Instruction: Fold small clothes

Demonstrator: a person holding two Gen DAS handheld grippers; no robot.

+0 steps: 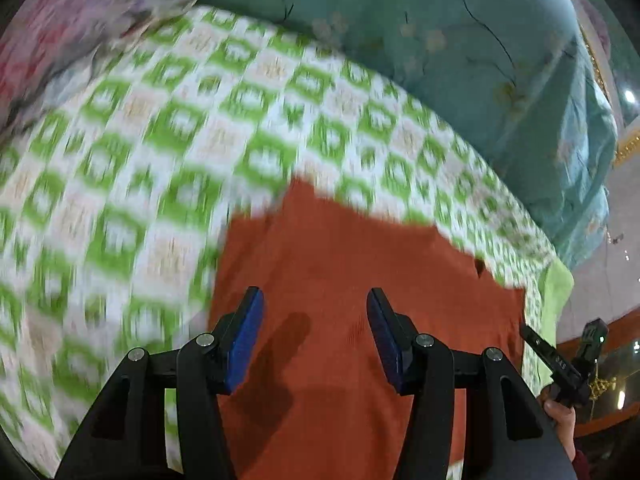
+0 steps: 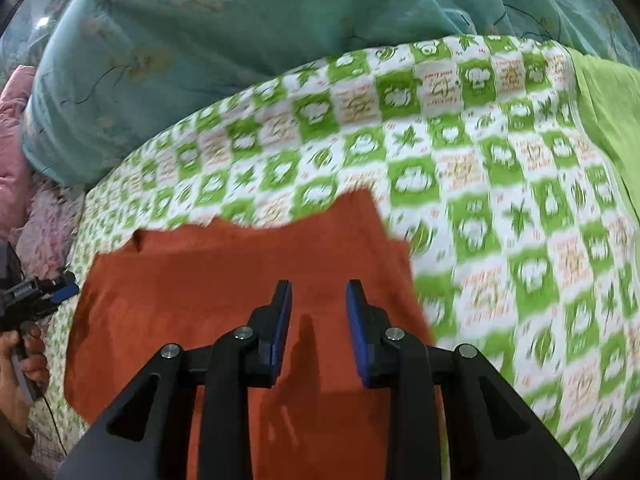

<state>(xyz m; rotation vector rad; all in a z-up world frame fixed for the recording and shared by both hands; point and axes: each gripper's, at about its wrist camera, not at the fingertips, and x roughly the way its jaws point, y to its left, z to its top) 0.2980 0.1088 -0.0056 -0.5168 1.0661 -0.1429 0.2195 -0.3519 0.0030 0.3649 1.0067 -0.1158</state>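
Currently the rust-red garment (image 1: 340, 280) lies flat beneath both tools; left gripper (image 1: 316, 300) and right gripper (image 2: 318, 292) hover part-open, empty.

One rust-orange garment (image 1: 340, 264) lies on the bed, the only piece of clothing spread there. One green-and-white checked sheet (image 1: 168, 128) covers the bed beneath it, with one plain lime-green cloth (image 2: 608, 96) along the sheet's edge. One teal flowered quilt (image 2: 168, 40) is heaped along the bed's far edge. One pink fluffy bundle (image 2: 24, 184) sits at the corner beside the quilt; whether it is a single item cannot be told. Two claws are in view, the left claw (image 1: 316, 334) and the right claw (image 2: 318, 328), each with two blue-padded fingers (image 1: 244, 344), four in all. One hand (image 2: 28, 360) grips a handle.
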